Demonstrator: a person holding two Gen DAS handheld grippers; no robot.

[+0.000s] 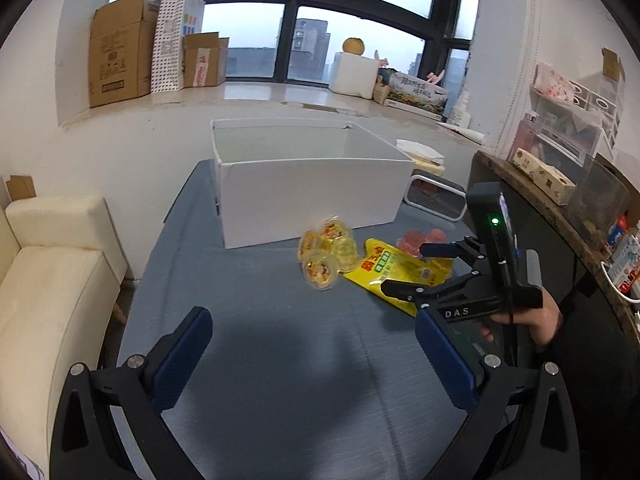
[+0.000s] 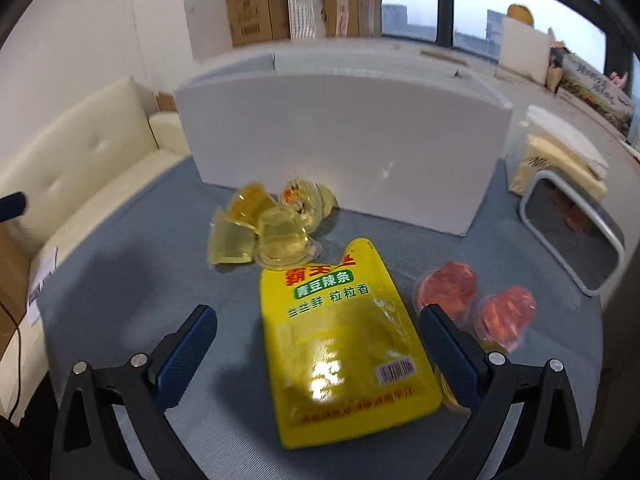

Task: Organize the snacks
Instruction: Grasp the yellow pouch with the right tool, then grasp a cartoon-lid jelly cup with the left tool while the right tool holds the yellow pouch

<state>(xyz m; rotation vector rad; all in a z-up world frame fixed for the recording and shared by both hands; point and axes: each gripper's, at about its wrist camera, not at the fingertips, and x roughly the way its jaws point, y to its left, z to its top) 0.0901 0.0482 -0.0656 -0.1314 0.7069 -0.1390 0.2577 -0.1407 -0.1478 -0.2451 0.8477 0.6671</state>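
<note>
Snacks lie loose on the blue-grey surface (image 1: pixel 256 320) in front of the white box (image 1: pixel 308 196), none visibly inside it yet. In the left wrist view the left tongs (image 1: pixel 312 344) stand wide open over bare cloth, holding nothing. The jelly cups (image 1: pixel 326 254) cluster just before the box's front wall, the yellow pouch (image 1: pixel 396 276) beside them, the red discs (image 1: pixel 420 240) beyond it. The right tongs (image 1: pixel 404 268) reach in over the pouch, a hand (image 1: pixel 536 320) behind them. The box floor is hidden by its front wall, so I cannot tell whether it is empty.

In the right wrist view the right tongs (image 2: pixel 318 334) are spread open with the yellow pouch (image 2: pixel 344 340) lying flat between the blue pads (image 2: pixel 188 354), not yet pinched. Taking it well probably means lowering until the pads straddle its edges, then closing gently so the slick film doesn't slip. The jelly cups (image 2: pixel 264 228) sit nearer the white box (image 2: pixel 340 144). The red discs (image 2: pixel 476 300) are partly cut off by the right pad, and something gold beneath it is too hidden to name.
</note>
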